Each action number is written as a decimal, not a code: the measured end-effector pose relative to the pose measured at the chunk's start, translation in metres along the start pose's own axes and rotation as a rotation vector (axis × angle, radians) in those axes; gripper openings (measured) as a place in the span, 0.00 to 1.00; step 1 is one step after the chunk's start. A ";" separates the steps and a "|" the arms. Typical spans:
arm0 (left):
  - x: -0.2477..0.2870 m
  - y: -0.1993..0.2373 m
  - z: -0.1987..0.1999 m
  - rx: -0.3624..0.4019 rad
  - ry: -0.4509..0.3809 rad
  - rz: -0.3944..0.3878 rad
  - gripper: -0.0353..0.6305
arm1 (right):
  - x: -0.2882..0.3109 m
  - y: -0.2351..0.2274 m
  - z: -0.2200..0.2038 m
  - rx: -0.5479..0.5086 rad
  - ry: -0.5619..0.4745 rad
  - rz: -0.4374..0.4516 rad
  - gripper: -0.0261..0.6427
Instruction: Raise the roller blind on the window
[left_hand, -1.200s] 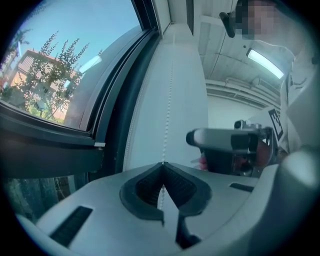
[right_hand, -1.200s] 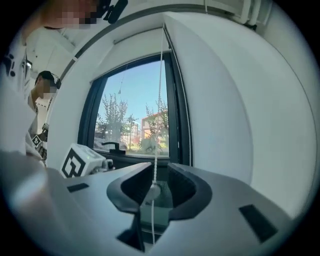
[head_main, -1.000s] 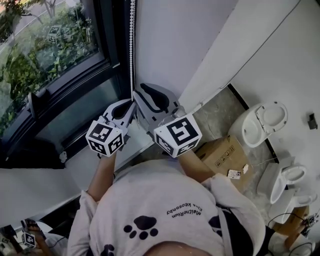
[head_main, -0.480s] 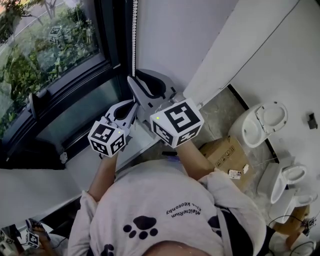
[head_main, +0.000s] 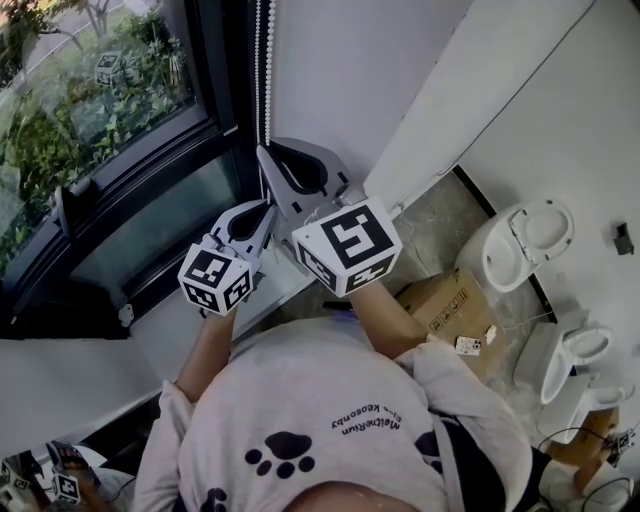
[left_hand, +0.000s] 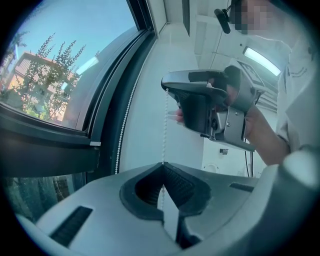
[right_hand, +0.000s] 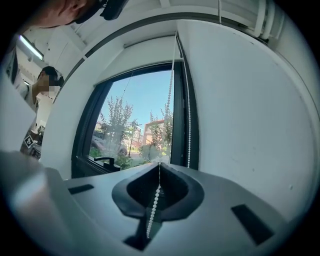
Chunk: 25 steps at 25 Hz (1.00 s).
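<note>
Now I am holding the bead chain (head_main: 267, 70) of the blind with both tools. It is hanging at 12 o'clock, along the right edge of the window (head_main: 90, 110). The left gripper (head_main: 266, 206) is clenching one strand. The right gripper (head_main: 262, 153), at 12 o'clock from it, has just been closing its jaws and is pinching the same strand higher up. The second strand is hanging free just beside, against the dark window frame (head_main: 225, 60). White toilets (head_main: 528, 240) are standing on the floor at 3 o'clock and a cardboard box (head_main: 445, 305) at 4 o'clock, both well apart from the chain.
</note>
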<state>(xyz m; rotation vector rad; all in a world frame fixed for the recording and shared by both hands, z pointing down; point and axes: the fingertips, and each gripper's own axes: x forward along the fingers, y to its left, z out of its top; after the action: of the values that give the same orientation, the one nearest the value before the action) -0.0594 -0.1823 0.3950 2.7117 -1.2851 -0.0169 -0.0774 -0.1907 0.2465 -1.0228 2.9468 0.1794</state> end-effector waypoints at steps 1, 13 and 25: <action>0.000 0.000 -0.004 0.001 0.003 0.004 0.07 | 0.000 0.001 -0.004 -0.002 0.004 -0.002 0.06; 0.001 0.008 -0.080 -0.023 0.111 0.045 0.07 | -0.006 0.009 -0.080 0.018 0.095 -0.028 0.05; 0.001 0.006 -0.146 -0.036 0.214 0.061 0.07 | -0.017 0.011 -0.146 0.051 0.188 -0.041 0.05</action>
<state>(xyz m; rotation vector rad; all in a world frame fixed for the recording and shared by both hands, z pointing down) -0.0528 -0.1687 0.5401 2.5605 -1.2895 0.2476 -0.0676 -0.1886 0.3931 -1.1520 3.0739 0.0078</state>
